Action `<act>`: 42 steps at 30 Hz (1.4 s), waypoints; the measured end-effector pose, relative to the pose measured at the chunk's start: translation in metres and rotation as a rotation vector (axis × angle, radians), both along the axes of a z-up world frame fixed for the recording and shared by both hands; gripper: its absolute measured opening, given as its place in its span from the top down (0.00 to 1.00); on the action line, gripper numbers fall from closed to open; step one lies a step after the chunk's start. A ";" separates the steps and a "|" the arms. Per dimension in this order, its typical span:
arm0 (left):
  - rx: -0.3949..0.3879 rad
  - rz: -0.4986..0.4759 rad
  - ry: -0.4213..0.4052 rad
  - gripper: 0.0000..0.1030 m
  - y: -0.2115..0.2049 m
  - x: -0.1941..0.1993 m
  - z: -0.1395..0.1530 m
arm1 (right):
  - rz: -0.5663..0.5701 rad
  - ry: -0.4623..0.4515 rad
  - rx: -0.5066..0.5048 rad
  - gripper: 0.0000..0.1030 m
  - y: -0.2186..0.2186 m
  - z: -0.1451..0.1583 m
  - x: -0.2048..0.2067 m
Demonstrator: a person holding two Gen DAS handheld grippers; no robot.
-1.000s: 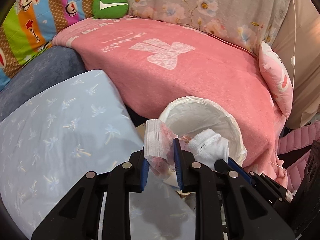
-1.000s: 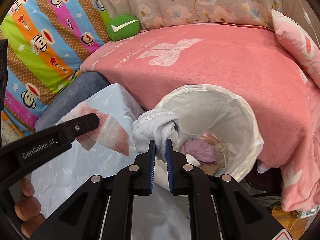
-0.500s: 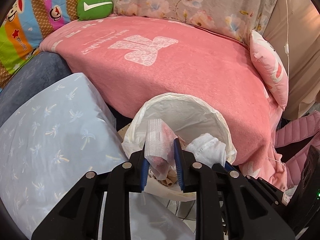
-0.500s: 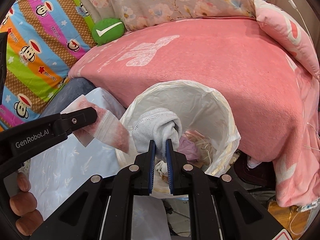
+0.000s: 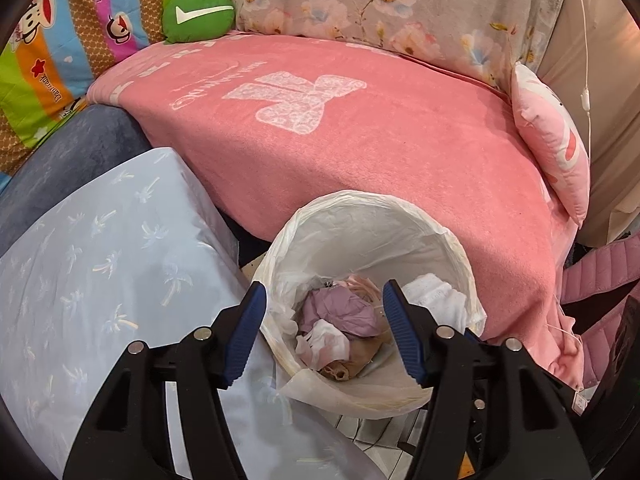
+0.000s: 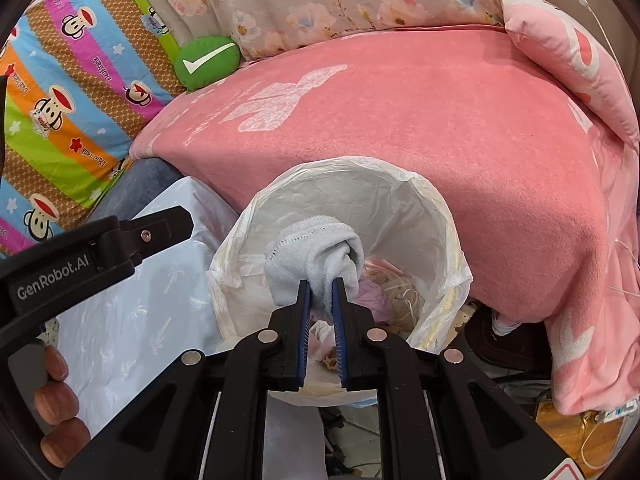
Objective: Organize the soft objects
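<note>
Left gripper (image 5: 322, 334) over the lined bin (image 5: 448, 236), fingers opening, nothing between them. Right gripper (image 6: 320, 304) fingers clamped on the white sock (image 6: 316, 256), hanging above the bin's 9 o'clock rim. Risk: release this close to the edge, sock drapes on the liner or falls outside

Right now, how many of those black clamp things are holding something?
1. The right gripper pinches a white sock above the lined bin; the left gripper, jaws opening, holds nothing.

Pink-blanketed bed (image 5: 360, 152), tiled floor (image 5: 360, 432)
</note>
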State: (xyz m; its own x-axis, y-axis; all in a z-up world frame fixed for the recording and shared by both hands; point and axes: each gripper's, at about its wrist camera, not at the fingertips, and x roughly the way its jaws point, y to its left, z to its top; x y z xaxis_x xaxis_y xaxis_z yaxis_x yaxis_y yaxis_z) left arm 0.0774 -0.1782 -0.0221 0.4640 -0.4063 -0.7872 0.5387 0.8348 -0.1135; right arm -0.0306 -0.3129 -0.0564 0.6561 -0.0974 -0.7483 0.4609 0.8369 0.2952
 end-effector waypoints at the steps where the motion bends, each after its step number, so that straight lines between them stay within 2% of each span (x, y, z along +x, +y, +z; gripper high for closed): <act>1: 0.004 0.004 0.001 0.44 0.001 0.000 -0.002 | 0.004 0.003 0.000 0.89 0.000 -0.001 0.001; 16: 0.020 0.047 0.007 0.43 0.017 0.007 -0.010 | 0.055 0.012 -0.032 0.87 0.016 0.003 0.021; 19: 0.021 0.062 0.003 0.41 0.023 0.009 -0.010 | 0.067 0.019 -0.053 0.78 0.021 0.005 0.021; 22: 0.023 0.078 -0.003 0.37 0.030 0.008 -0.011 | 0.085 0.031 -0.086 0.76 0.028 0.009 0.021; 25: 0.026 0.090 -0.005 0.36 0.036 0.007 -0.012 | 0.095 0.040 -0.111 0.69 0.033 0.012 0.020; 28: 0.039 0.106 -0.012 0.35 0.042 0.006 -0.014 | 0.106 0.049 -0.132 0.68 0.039 0.014 0.017; 32: 0.033 0.119 0.004 0.30 0.050 0.001 -0.018 | 0.108 0.058 -0.150 0.60 0.044 0.016 0.011; 42: 0.075 0.135 -0.045 0.19 0.063 -0.017 -0.021 | 0.125 0.090 -0.200 0.59 0.058 0.014 -0.005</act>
State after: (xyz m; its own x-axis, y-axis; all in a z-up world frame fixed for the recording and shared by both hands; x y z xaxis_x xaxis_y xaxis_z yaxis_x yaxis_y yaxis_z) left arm 0.0604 -0.1149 -0.0432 0.5460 -0.2788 -0.7900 0.4240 0.9053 -0.0264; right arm -0.0354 -0.2545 -0.0421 0.6039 -0.1720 -0.7783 0.3674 0.9266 0.0803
